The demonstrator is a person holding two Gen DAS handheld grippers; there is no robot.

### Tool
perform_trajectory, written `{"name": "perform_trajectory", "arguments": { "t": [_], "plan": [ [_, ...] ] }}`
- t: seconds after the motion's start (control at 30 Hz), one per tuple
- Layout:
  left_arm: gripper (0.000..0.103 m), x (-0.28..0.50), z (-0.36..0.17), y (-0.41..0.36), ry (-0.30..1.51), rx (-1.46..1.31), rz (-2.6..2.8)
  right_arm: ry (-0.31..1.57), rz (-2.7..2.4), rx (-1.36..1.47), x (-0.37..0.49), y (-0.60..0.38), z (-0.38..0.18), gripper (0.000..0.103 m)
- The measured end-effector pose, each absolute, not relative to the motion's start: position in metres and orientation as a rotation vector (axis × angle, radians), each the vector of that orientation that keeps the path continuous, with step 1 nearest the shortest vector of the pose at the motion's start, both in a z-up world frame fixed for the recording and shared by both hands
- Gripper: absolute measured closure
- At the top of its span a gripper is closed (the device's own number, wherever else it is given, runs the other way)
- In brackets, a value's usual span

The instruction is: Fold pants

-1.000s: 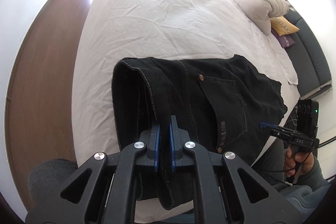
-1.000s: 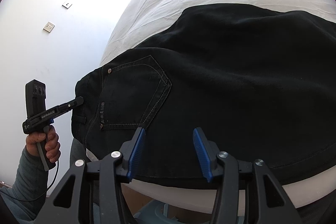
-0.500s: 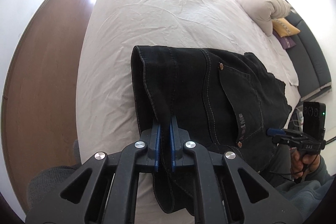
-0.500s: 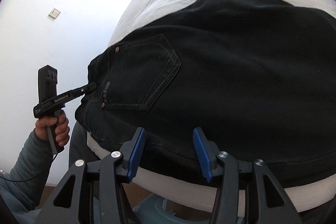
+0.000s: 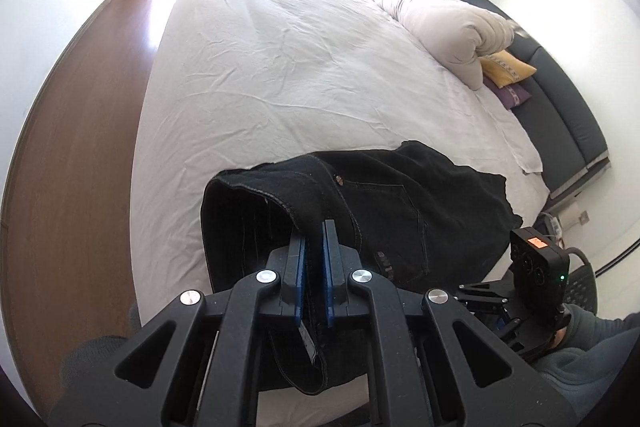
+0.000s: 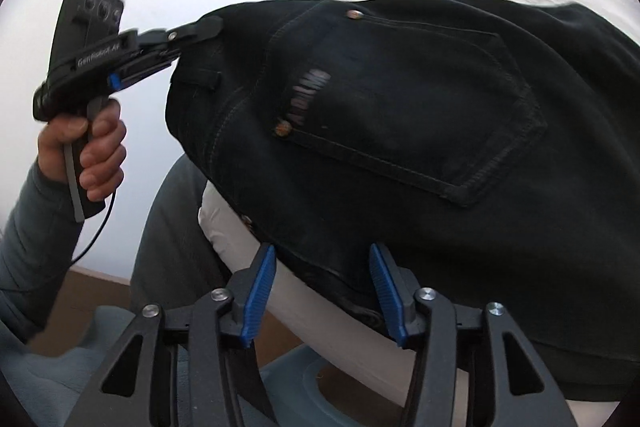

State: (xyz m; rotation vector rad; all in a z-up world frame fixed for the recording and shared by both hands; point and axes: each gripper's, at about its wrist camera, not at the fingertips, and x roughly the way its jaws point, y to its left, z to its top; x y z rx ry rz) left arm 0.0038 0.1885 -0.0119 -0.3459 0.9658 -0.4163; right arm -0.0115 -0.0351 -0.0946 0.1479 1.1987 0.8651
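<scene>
Black pants (image 5: 400, 211) lie on the white bed (image 5: 280, 67) near its front edge, back pocket facing up. My left gripper (image 5: 314, 227) is shut on the waistband and holds that end lifted, so the waist gapes open. In the right wrist view the left gripper (image 6: 208, 25) bites the waistband's top corner. My right gripper (image 6: 322, 255) is at the near edge of the pants (image 6: 400, 107), below the pocket. Its jaws are opening; the hem edge runs between the blue pads (image 6: 260, 287) without being pressed. From the left wrist view the right gripper's fingertips are hidden.
A rolled duvet (image 5: 448, 23), a yellow pillow (image 5: 508, 67) and a dark headboard (image 5: 568, 115) are at the bed's far right. Wooden floor (image 5: 60, 187) runs along the left. A person's grey trouser leg (image 6: 176, 227) and a light blue object (image 6: 312, 379) sit below the bed edge.
The left gripper has raised the waistband and tilted up towards the far end of the bed. The right gripper slid along the near edge towards the pocket, rolled, and its jaws spread wider.
</scene>
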Motion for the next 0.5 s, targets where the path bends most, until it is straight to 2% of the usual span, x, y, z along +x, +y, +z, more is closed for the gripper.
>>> {"name": "perform_trajectory", "arguments": {
  "t": [0.17, 0.3, 0.5],
  "plan": [
    [0.095, 0.001, -0.089, 0.216, 1.095, -0.46, -0.34, 1.205, 0.902, 0.254, -0.005, -0.046, -0.11, 0.046],
    [0.094, -0.005, -0.073, 0.219, 1.048, -0.478, -0.327, 1.193, 0.902, 0.174, -0.012, -0.041, -0.098, 0.046],
    [0.093, -0.004, -0.033, 0.225, 1.039, -0.375, -0.289, 1.147, 0.91, 0.311, 0.005, -0.058, -0.098, 0.046]
  ]
}}
